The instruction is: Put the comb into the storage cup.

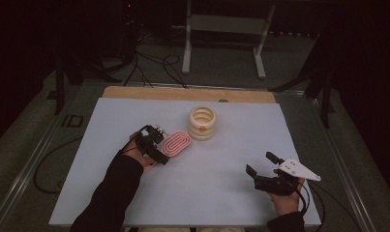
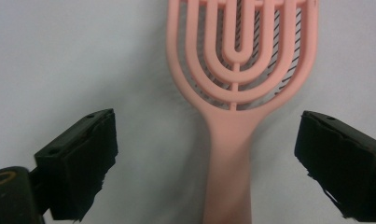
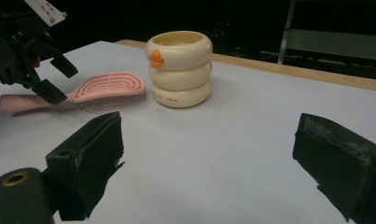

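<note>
Left gripper (image 2: 209, 154) straddles brush (image 2: 237, 70) handle — apparently (barely) untouched.

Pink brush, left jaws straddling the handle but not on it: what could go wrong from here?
1. The pink brush handle sits off-centre between the open jaws of the left gripper, nearer one side; closing may push it sideways or twist it before both pads bite.
2. The brush head lies close to the cream ringed cup; a swing on lifting could knock it.
</note>
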Demonstrator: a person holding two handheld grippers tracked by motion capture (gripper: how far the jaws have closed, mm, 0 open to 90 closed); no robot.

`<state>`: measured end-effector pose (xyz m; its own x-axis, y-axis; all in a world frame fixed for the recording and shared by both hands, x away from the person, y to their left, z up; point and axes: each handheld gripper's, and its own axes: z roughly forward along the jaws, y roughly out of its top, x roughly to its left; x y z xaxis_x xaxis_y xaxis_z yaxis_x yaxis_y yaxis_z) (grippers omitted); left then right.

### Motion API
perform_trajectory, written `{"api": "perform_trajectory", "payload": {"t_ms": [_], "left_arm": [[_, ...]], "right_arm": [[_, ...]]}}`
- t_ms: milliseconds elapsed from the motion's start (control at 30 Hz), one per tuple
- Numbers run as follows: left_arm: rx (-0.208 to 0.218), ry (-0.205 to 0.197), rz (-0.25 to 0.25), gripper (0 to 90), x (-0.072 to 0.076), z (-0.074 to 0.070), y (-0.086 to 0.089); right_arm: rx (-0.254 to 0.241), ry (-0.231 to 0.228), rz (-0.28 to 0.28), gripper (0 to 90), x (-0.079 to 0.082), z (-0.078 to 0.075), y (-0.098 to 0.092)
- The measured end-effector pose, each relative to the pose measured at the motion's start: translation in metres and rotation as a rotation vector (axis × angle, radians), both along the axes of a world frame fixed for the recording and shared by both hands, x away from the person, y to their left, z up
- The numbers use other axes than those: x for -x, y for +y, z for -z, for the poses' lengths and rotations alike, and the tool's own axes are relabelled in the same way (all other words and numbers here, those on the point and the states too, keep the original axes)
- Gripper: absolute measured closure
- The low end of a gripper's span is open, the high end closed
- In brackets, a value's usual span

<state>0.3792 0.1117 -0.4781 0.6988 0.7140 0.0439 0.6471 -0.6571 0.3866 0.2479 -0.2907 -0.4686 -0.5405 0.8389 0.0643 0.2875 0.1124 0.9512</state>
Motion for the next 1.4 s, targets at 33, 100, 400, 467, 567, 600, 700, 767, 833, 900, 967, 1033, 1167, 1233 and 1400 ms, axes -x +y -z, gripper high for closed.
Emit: {"api": "perform_trajectory", "payload": {"t_ms": [33, 100, 400, 467, 567, 600, 700, 767, 833, 900, 967, 1033, 1167, 1233, 1400], "left_arm": [[-0.007, 0.003, -0.002, 10.7, 0.0, 0.001, -0.001], [-0.02, 0.011, 0.001, 12.5, 0.0, 0.002, -0.002], [-0.051, 0.046, 0.023, 21.9, 0.001, 0.008, -0.007], [-0.056, 0.068, 0.029, 26.6, 0.0, 0.008, -0.008], [-0.062, 0.088, 0.027, 36.7, -0.001, 0.009, -0.008], [-0.065, 0.093, 0.027, 40.4, -0.001, 0.009, -0.008], [-0.067, 0.112, 0.03, 49.0, -0.002, 0.01, -0.008], [-0.067, 0.112, 0.03, 51.6, -0.002, 0.01, -0.008], [-0.058, 0.134, 0.03, 57.4, -0.003, 0.011, -0.007], [-0.059, 0.14, 0.026, 60.0, -0.004, 0.011, -0.007], [-0.06, 0.148, 0.025, 61.1, -0.004, 0.011, -0.007], [-0.063, 0.155, 0.024, 63.8, -0.005, 0.011, -0.007], [-0.061, 0.161, 0.005, 67.4, -0.005, 0.011, -0.007], [-0.061, 0.161, 0.005, 67.9, -0.005, 0.011, -0.007], [-0.058, 0.166, 0.018, 69.9, -0.005, 0.01, -0.007]], "right_arm": [[0.001, 0.0, 0.0, 8.4, 0.0, 0.0, 0.0], [0.002, 0.001, 0.0, 8.4, 0.0, 0.0, 0.0], [0.001, -0.002, 0.005, 8.4, 0.0, 0.0, -0.001], [0.001, 0.002, 0.004, 8.4, 0.0, 0.0, -0.001], [0.002, 0.003, 0.004, 8.4, 0.0, 0.0, 0.0], [0.001, 0.003, 0.005, 8.4, 0.0, 0.0, -0.001], [0.002, 0.004, 0.006, 8.4, 0.0, 0.0, -0.001], [0.006, 0.005, 0.009, 8.4, 0.0, 0.0, -0.001], [0.009, 0.006, 0.01, 8.4, 0.0, 0.0, -0.001], [0.008, 0.006, 0.008, 8.4, -0.001, 0.0, -0.001], [0.009, 0.005, 0.009, 8.4, -0.001, 0.0, -0.001], [0.008, 0.007, 0.01, 8.4, -0.001, 0.001, -0.001], [0.009, 0.009, 0.008, 8.4, -0.001, 0.001, 0.0], [0.009, 0.009, 0.008, 8.4, -0.001, 0.001, 0.0], [0.008, 0.008, 0.01, 8.4, -0.001, 0.001, -0.001]]}}
